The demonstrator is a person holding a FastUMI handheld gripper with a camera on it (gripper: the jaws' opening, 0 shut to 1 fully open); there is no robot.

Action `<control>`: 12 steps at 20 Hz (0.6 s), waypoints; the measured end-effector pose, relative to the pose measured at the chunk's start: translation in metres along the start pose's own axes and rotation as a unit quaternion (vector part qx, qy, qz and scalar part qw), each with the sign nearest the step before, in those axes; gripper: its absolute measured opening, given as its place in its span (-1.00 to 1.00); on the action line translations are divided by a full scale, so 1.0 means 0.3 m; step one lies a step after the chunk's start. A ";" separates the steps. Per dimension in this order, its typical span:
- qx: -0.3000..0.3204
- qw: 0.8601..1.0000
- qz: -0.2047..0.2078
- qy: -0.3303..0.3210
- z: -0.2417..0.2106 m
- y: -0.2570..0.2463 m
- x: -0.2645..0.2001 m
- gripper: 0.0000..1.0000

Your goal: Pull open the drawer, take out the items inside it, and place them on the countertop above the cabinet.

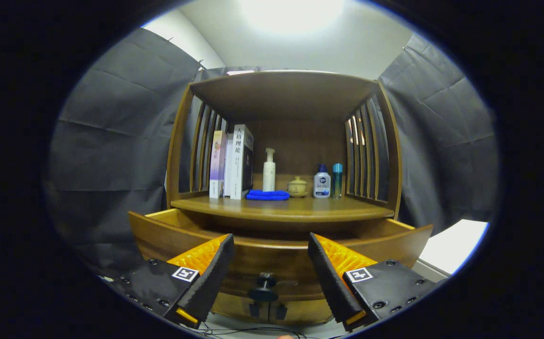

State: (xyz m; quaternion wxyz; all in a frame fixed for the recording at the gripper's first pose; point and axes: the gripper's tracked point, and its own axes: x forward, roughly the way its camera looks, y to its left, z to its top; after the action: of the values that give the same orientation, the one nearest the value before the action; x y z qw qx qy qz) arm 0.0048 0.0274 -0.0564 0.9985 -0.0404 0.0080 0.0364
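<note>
A wooden cabinet stands ahead with its drawer (168, 235) pulled out toward me. The drawer's dark knob (264, 284) sits on the front panel, low between my fingers. My gripper (270, 241) is open, its fingers spread apart in front of the drawer front and holding nothing. The drawer's inside is hidden behind its front panel. Above the drawer is the countertop (286, 208). On it lie a folded blue cloth (268, 194), a white pump bottle (268, 171), a small lidded jar (297, 187), a white bottle with a blue cap (322, 181) and a slim teal bottle (337, 179).
Upright books (232, 162) stand at the countertop's left, by the slatted side wall. A wooden top shelf (284, 92) roofs the alcove. Dark cloth hangs on both sides. A white surface (451, 245) lies to the right of the cabinet. Cables run on the floor below.
</note>
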 end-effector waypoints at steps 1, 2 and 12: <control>0.002 1.000 0.005 0.001 0.026 -0.001 0.008 0.95; 0.003 1.000 0.010 0.004 0.051 -0.004 0.022 0.95; 0.019 0.996 0.052 0.069 0.258 -0.017 0.230 0.95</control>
State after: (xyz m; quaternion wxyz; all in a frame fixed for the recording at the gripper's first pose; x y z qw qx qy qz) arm 0.0751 0.0337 0.0199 0.9929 -0.0239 0.0793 0.0855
